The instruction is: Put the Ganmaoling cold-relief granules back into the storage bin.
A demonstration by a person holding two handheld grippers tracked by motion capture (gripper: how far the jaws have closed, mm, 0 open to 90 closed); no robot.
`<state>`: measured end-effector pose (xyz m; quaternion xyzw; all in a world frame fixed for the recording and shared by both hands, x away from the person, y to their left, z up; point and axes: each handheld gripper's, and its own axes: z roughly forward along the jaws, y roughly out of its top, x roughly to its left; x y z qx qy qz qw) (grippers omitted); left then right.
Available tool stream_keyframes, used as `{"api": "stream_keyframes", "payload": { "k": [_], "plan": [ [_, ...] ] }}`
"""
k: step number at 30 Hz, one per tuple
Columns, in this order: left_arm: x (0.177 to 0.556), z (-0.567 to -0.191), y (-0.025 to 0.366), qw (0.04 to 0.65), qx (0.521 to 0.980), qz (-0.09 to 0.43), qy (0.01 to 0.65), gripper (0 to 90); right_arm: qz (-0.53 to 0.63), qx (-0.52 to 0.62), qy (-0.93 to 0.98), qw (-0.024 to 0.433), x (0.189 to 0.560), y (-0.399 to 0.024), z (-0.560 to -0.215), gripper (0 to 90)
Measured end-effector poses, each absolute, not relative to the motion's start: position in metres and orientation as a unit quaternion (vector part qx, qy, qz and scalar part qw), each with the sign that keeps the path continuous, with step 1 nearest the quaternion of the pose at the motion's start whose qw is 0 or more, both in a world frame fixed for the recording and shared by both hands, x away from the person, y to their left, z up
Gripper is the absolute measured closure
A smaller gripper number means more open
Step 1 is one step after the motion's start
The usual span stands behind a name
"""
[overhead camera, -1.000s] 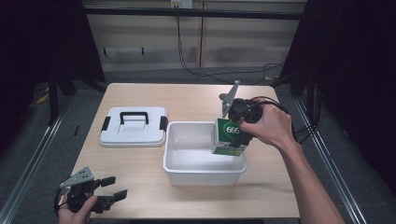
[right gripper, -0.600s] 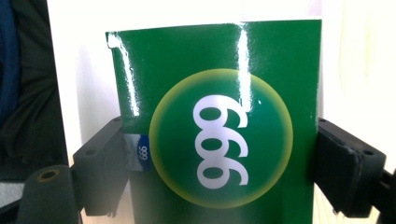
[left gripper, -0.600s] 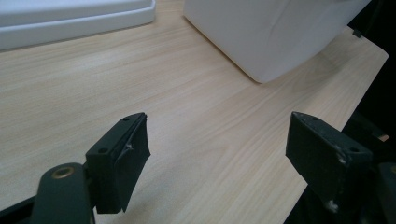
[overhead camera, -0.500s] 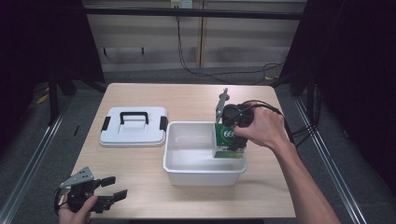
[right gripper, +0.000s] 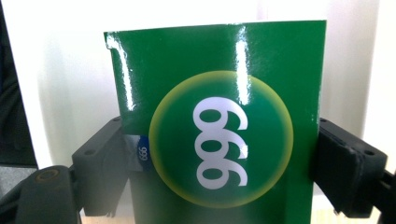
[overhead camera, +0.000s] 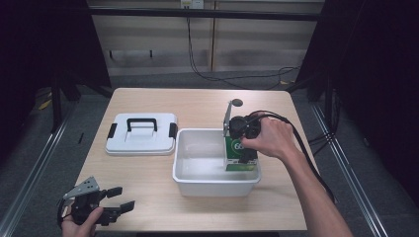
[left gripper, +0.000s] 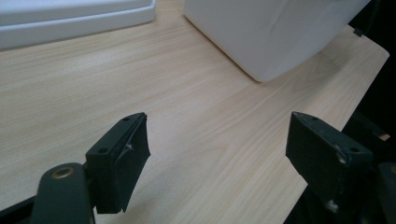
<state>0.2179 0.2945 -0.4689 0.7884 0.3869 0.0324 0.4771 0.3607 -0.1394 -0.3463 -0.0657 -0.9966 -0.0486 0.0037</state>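
Observation:
A green carton (overhead camera: 233,163) with a yellow-ringed circle and white digits stands upright inside the white bin (overhead camera: 197,134), against its right wall. My right gripper (overhead camera: 241,156) reaches down from above and is shut on the carton, one jaw on each side. In the right gripper view the carton (right gripper: 219,140) sits squarely between the two black jaws of the right gripper (right gripper: 219,163). My left gripper (overhead camera: 121,198) rests low at the table's front left corner, open and holding nothing. Bare wood lies between the jaws of the left gripper (left gripper: 219,149).
A white lid (overhead camera: 141,134) with a black handle and side clips lies flat left of the bin. In the left gripper view the bin (left gripper: 280,32) and the lid (left gripper: 70,18) lie ahead. A cable trails from my right hand off the table's right edge.
My right gripper has carried the green carton from the bin's far right rim down into the bin. The left gripper has stayed still.

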Motion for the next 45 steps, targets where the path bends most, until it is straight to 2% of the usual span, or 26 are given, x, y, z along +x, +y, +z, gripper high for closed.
{"api": "stream_keyframes", "payload": {
  "k": [30, 42, 45],
  "plan": [
    [0.217, -0.468, 0.295, 0.480, 0.786, 0.033, 0.388, 21.3, -0.032, -0.076, -0.996, 0.044, 0.363, -0.135, -0.386, 14.0],
    [0.217, -0.468, 0.295, 0.481, 0.786, 0.033, 0.386, 21.3, -0.015, -0.079, -0.996, 0.044, 0.365, -0.131, -0.399, 13.6],
    [0.217, -0.468, 0.295, 0.481, 0.786, 0.033, 0.386, 21.3, -0.013, -0.073, -0.997, 0.031, 0.365, -0.130, -0.403, 13.6]
  ]
}}
